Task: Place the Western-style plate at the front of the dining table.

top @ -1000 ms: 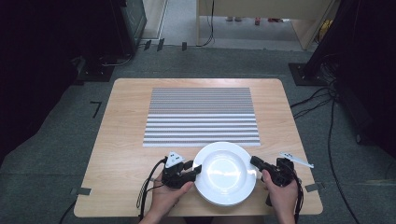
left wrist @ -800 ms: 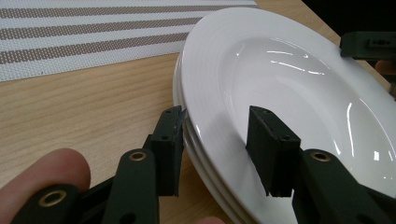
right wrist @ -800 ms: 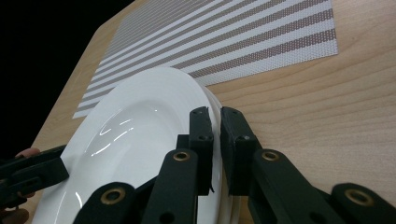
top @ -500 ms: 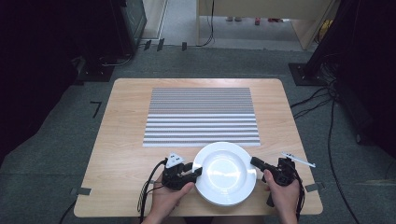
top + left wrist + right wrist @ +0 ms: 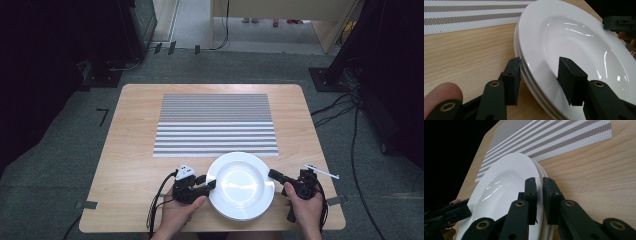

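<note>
Currently, every place is being given relative to the striped placemat.
Table: a light wooden top is being seen, with the placemat lying flat at its middle and far part.
Plates: a stack of white plates is being kept on the table just on the near side of the placemat, its far rim almost touching the placemat's near edge; several rims are being shown one under another in the left gripper view and in the right gripper view.
Left gripper: it is being held in the left hand, near of the placemat's near left part, at the stack's left rim. Its jaws are being held apart, one outside the rim and one over the top plate's inner slope, and nothing is being pinched.
Right gripper: it is being held in the right hand, near of the placemat's near right corner, at the stack's right rim. Its jaws are being clenched on the top plate's rim, with only a thin gap between them.
</note>
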Available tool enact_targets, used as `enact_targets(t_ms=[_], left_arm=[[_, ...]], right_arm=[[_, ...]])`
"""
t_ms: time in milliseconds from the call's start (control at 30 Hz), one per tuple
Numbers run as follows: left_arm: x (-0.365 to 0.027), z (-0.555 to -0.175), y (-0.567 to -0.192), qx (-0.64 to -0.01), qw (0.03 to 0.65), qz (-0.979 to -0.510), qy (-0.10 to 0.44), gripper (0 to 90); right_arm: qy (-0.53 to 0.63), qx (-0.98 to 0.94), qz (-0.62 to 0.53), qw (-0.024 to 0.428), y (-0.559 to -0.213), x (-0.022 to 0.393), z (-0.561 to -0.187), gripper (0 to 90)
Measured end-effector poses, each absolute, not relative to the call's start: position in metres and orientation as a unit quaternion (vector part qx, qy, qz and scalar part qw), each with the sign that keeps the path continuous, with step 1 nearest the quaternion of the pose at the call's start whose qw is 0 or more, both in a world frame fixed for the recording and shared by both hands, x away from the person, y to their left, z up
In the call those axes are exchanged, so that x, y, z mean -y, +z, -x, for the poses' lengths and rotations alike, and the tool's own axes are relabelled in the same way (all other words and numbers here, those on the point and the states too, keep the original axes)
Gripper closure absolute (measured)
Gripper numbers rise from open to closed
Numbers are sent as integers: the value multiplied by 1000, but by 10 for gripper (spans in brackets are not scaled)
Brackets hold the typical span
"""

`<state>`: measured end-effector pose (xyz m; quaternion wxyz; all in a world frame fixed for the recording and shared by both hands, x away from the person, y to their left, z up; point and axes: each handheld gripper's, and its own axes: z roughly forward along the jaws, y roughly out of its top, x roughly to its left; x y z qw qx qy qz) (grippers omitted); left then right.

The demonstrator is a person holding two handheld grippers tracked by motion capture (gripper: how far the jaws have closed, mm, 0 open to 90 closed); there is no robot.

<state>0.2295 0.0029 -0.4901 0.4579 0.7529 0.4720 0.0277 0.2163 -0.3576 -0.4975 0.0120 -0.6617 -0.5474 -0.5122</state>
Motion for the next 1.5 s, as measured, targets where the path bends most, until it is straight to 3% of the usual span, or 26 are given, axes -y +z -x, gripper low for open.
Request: enact_targets(t_ms=[300,500,633,1033,1500], left_arm=[[-4,-230,-491,-482,460,-746,19,556],[-5,-230,-492,-481,466,-743,21,563],[-8,-231,-491,-483,473,-737,21,623],[-11,-231,-492,-487,488,-724,15,637],[-12,-230,-492,-492,499,-714,17,674]], right_arm=[[-535,531,657,17,-500,360,-216,861],[-562,530,634,-6,-496,357,-215,865],[-578,527,623,-12,-498,357,-216,867],[-612,538,578,-46,-501,353,-217,864],[-601,528,598,-35,-511,352,-224,861]])
